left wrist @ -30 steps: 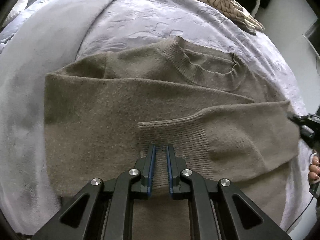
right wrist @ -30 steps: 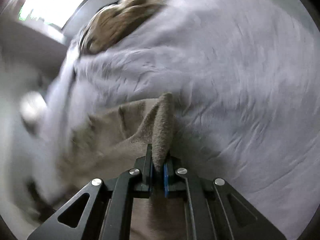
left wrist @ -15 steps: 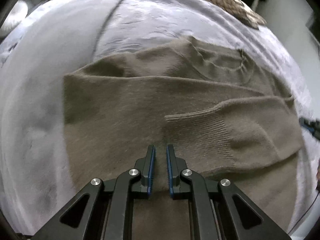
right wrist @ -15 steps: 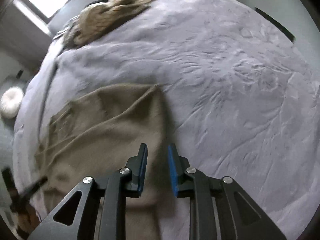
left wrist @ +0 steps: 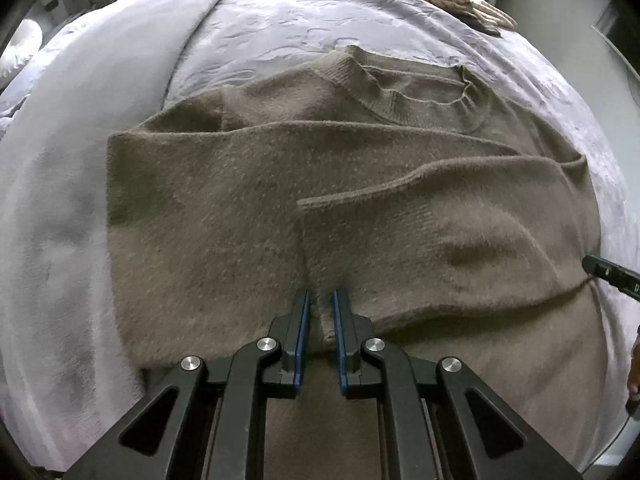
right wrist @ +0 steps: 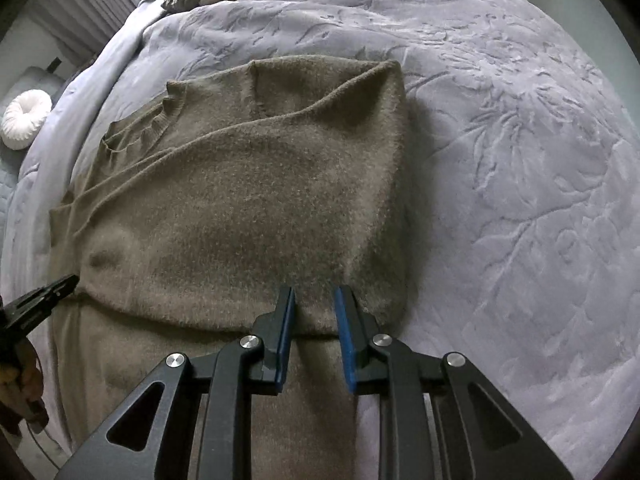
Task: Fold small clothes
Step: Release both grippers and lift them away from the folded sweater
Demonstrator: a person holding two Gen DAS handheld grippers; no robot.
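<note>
Brown sweater [left wrist: 248, 216] folded on quilt [right wrist: 520, 120]; left jaws clenched empty, right jaws released.

taupe sweater [left wrist: 248, 208] on lilac embossed-floral bedspread [right wrist: 500, 128], blk/blue gripper [right wrist: 314, 308].

The right claw [right wrist: 315, 300], which a second ago pinched a sleeve [right wrist: 240, 216] of the brown sweater [left wrist: 208, 216], has let go; its jaws stand parted with nothing pressed between them. That sleeve now lies folded flat across the sweater's body on the bed [right wrist: 500, 140].
</note>
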